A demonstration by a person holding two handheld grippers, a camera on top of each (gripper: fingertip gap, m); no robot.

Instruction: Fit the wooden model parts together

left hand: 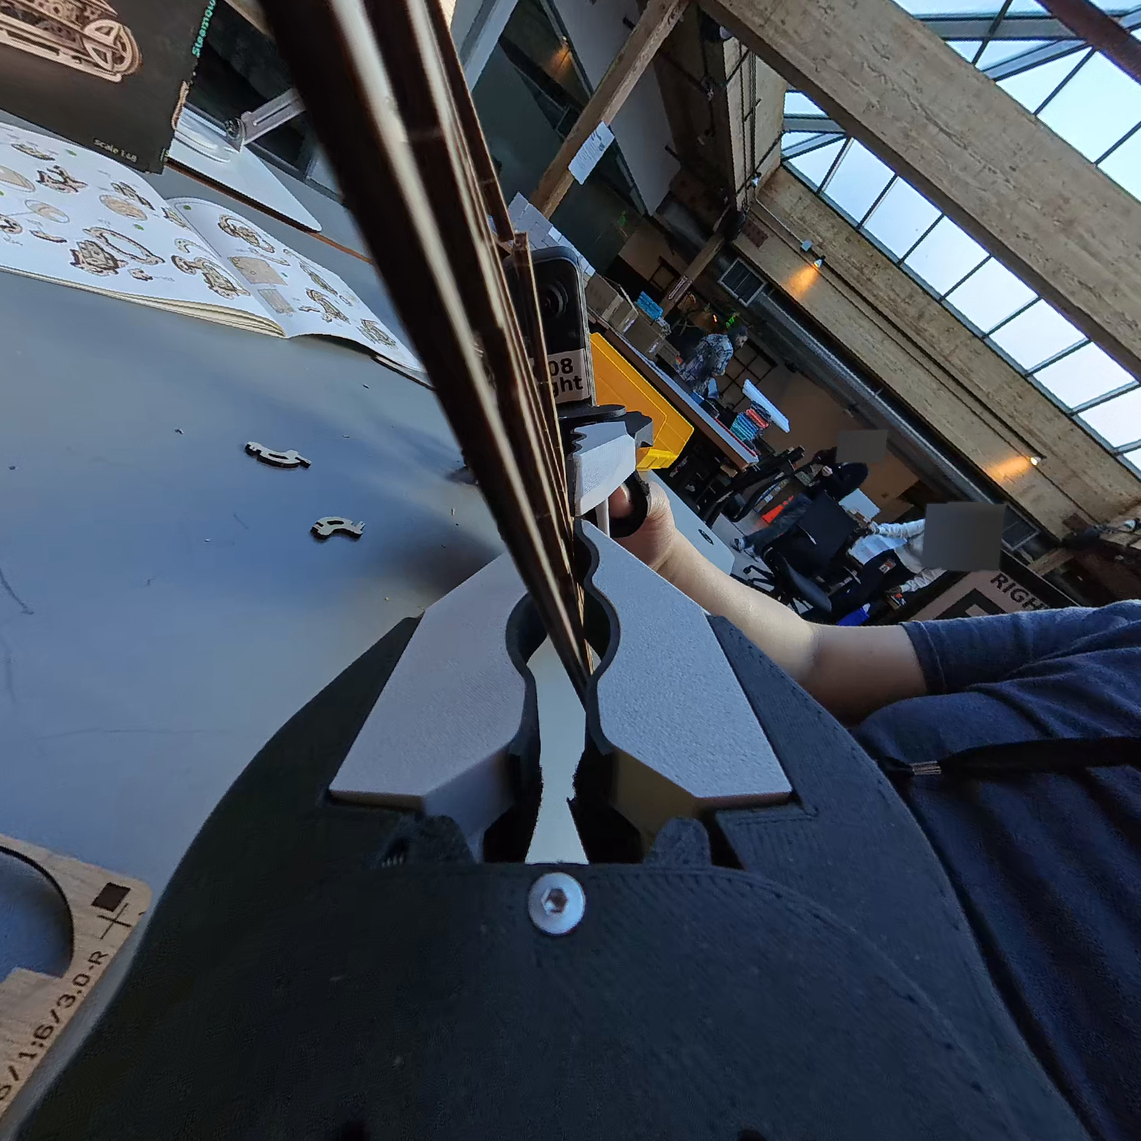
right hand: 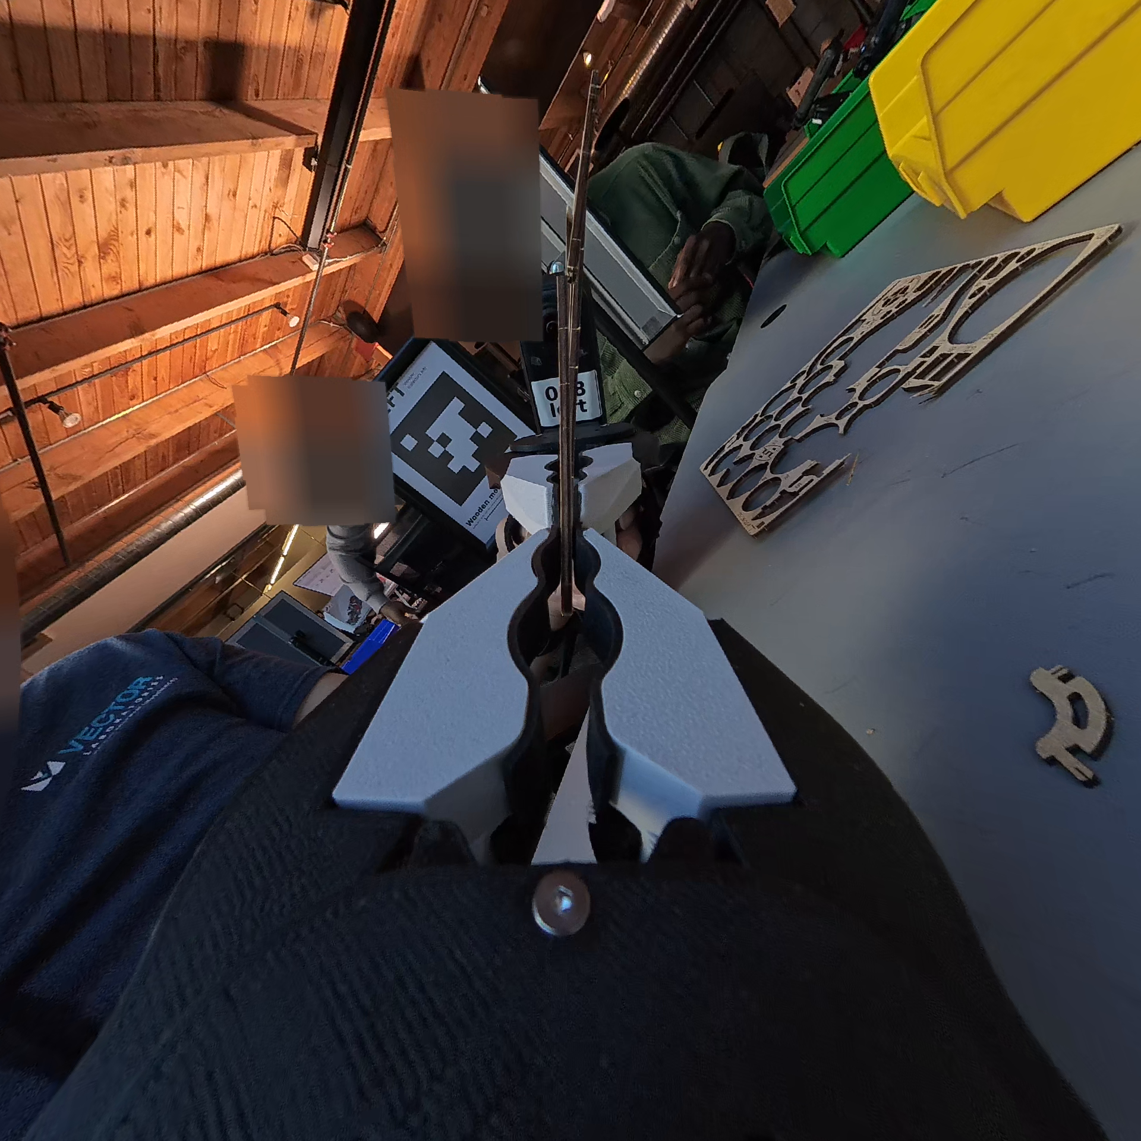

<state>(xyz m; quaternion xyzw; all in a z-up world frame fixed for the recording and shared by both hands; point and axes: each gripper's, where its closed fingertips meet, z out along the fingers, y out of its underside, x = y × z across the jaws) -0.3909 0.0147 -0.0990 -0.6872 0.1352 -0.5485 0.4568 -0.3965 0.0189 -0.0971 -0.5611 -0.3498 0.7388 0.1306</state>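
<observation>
My left gripper point(left hand: 549, 552) is shut on the edge of a thin stack of wooden sheets point(left hand: 444, 278), seen edge-on and held up off the grey table point(left hand: 154, 648). My right gripper point(right hand: 567, 543) is shut on the same wooden sheets point(right hand: 565, 346) from the opposite side. Each gripper faces the other: the right one shows in the left wrist view point(left hand: 602, 469), the left one in the right wrist view point(right hand: 531, 488). Two small loose wooden parts point(left hand: 278, 455) point(left hand: 336, 528) lie on the table; another one point(right hand: 1071, 722) shows in the right wrist view.
An open instruction booklet point(left hand: 123, 234) and a dark box point(left hand: 80, 68) lie at the table's far side. A punched-out wooden sheet point(right hand: 895, 383) lies flat near yellow point(right hand: 1000, 105) and green bins point(right hand: 833, 185). A wooden piece point(left hand: 55, 963) sits near the left gripper. People are in the background. The grippers are tip to tip, or close to it.
</observation>
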